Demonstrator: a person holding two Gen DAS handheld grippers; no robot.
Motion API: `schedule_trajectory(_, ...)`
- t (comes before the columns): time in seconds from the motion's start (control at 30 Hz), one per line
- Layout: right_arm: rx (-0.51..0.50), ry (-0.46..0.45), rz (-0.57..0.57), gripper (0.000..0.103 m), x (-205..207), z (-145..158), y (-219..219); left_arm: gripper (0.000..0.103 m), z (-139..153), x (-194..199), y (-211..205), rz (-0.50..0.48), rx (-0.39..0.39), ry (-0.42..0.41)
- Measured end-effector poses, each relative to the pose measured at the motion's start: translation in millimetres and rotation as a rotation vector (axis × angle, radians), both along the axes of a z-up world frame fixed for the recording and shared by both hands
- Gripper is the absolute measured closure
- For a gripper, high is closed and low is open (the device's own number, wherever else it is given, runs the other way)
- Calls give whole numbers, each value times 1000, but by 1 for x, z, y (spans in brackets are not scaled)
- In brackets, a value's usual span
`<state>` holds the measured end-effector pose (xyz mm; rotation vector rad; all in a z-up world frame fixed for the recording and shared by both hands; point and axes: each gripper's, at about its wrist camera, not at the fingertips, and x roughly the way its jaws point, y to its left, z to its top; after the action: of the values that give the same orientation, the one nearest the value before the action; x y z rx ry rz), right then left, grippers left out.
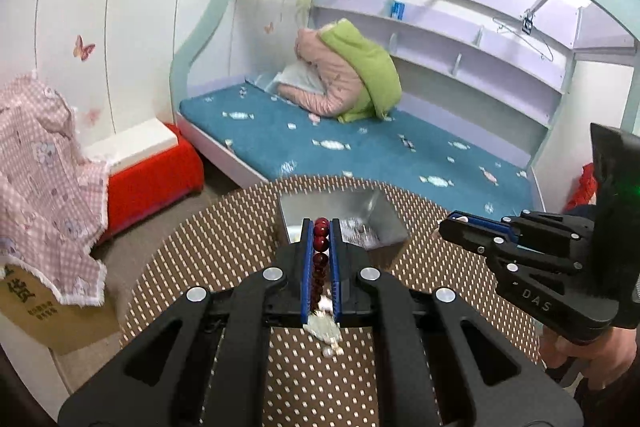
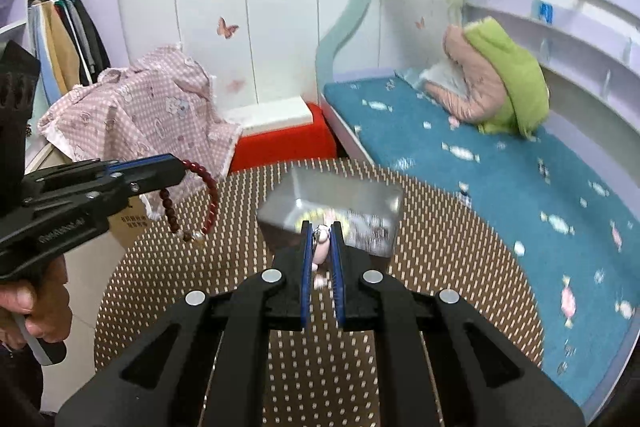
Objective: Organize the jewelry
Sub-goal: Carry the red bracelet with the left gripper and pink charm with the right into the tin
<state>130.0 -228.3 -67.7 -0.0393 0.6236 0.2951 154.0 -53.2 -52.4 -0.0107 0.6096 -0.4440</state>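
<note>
Dark-red bead bracelet pinched in your left gripper, dangling above dotted table; your right gripper clamps small pink charm over silver box.

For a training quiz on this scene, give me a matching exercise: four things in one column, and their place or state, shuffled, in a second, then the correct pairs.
Things:
1. red bead bracelet
2. pink charm
3. silver box
4. green jacket

Places or states:
A. on the blue bed
B. gripped by the right gripper
C. standing on the dotted table
D. dangling from the left gripper

Pairs: 1-D, 2-B, 3-C, 4-A
</note>
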Motion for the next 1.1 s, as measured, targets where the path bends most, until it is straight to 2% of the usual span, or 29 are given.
schedule_trajectory(0.27, 44, -4, -1, 95, 39, 32, -7, 95, 43, 28, -14, -11, -6, -52)
schedule_trajectory(0.5, 56, 50, -9, 95, 74, 31, -13, 95, 55, 64, -36, -29, -2, -33)
schedule_trajectory(1.0, 47, 168, -27, 94, 119, -5, -10, 95, 9, 124, -57, -17, 32, 93)
schedule_trajectory(1.03, 47, 173, -30, 92, 120, -6, -10, 93, 7, 126, -57, -6, 37, 95)
schedule_trajectory(1.07, 47, 176, -39, 89, 121, -9, -11, 84, 4, 128, -56, 4, 38, 101)
schedule_trajectory(1.1, 46, 177, -45, 81, 122, -10, -11, 77, 3, 127, -54, 11, 34, 101)
